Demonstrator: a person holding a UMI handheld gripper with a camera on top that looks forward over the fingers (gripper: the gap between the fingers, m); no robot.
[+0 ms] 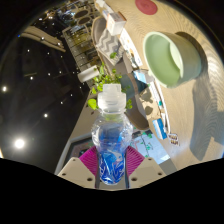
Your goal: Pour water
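Observation:
A clear plastic water bottle with a blue label and a white cap stands upright between my fingers. My gripper is shut on the bottle, with the magenta pads pressing its lower body from both sides. The whole view is strongly tilted. Beyond the bottle and to the right, a pale green cup shows its open mouth toward me, with its wall seen from the side. The bottle's cap is on, and it points up toward the space left of the cup.
A white table surface runs along the right side, carrying the cup and some small clutter. Green leaves sit just behind the bottle cap. A dark room with ceiling lights fills the left.

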